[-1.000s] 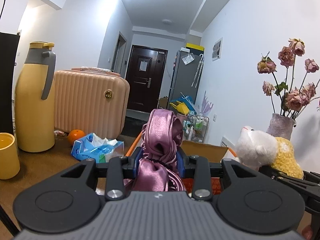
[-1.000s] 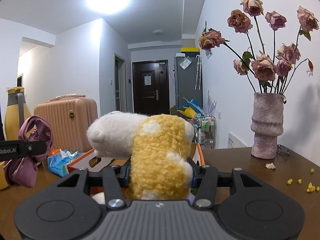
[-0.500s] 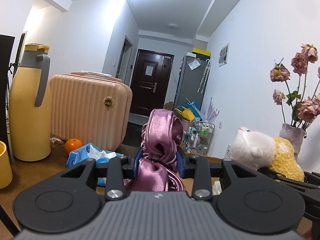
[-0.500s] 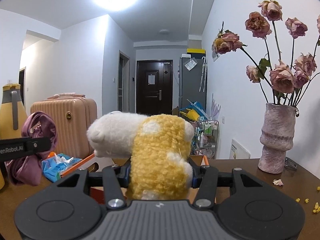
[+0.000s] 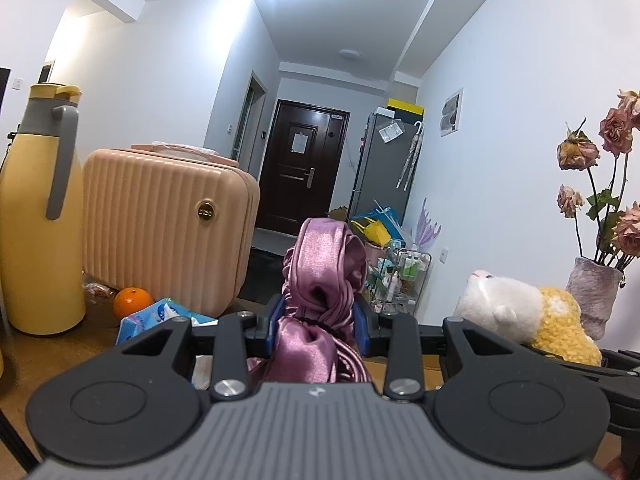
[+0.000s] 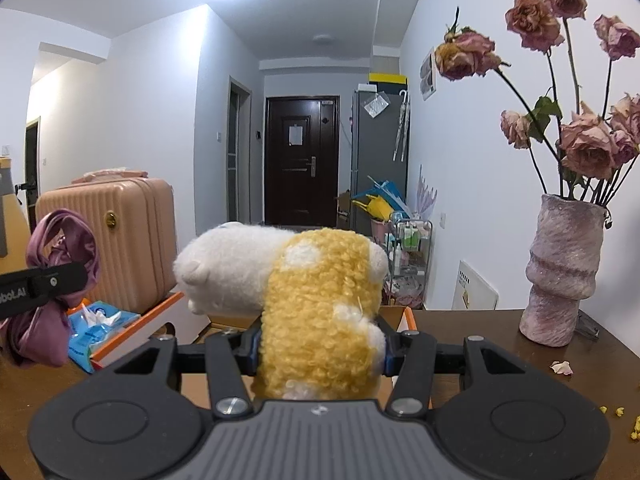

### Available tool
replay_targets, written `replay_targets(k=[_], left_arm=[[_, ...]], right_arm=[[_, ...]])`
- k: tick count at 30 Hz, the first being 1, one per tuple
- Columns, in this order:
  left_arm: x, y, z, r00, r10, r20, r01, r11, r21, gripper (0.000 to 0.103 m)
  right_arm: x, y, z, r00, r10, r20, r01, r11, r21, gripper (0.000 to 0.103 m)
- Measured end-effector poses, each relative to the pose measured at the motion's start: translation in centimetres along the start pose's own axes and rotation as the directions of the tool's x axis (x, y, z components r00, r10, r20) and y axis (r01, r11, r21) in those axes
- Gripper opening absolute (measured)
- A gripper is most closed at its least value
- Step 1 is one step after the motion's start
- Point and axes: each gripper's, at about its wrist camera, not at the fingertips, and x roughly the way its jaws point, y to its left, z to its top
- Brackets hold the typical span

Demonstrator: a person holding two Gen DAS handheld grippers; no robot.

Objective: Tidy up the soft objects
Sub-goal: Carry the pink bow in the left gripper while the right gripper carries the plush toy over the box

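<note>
We are holding a soft thing in each hand, both lifted clear of the tabletop [image 6: 500,332]. Our left gripper [image 5: 319,322] is clamping a bundle of purple satin cloth [image 5: 320,280]; its fingers are pressing into the fabric from both sides, and loose folds are hanging down below them. Our right gripper [image 6: 320,344] is squeezing a plush toy [image 6: 316,304] around its yellow woolly body, with the white head sticking out toward nine o'clock.

Below and ahead of the toy, at about six o'clock in the right wrist view, an open cardboard box [image 6: 140,330] with an orange rim is sitting on the tabletop; we are judging that both things are meant to go there, though its inside is mostly hidden.

Several risks are showing. The satin is slippery, so the dangling folds could slide out of the grip or catch on the box rim. The toy is held off-centre, so its head could tip it sideways when released. At two o'clock of the right gripper, a vase [image 6: 560,276] of dried roses [image 6: 580,148] is standing near; a wide swing could knock it over. A tissue pack [image 6: 96,328] is lying just beside the box at nine o'clock.
</note>
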Motion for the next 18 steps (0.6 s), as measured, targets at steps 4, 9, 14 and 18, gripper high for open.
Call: replay_targets(k=[4,9,14,18], left_arm=[[1.0,-0.3,0.0,1.000,-0.004,-0.001,0.004,1.000,0.005,0.035],[2.5,-0.7,-0.2,1.000,0.003,-0.014,-0.002,1.000,0.022,0.035],[4.0,-0.9,-0.4,1.000,0.005,-0.027,-0.004,1.000,0.029,0.035],[5.4,-1.4,-0.6,0.999,0.007,-0.039,-0.006,0.999,0.042,0.035]], right_arm=[[1.3,0.0,0.3,1.000,0.000,-0.029,0.000,1.000,-0.010,0.050],[2.9,0.2,0.5,0.998,-0.003,-0.059,0.002,1.000,-0.028,0.050],[4.4,0.4,0.7,0.996,-0.013,-0.087,0.009,0.999,-0.049,0.050],[5.6,0.5,0.8,0.994,-0.018,-0.107,0.011,0.998,-0.060,0.050]])
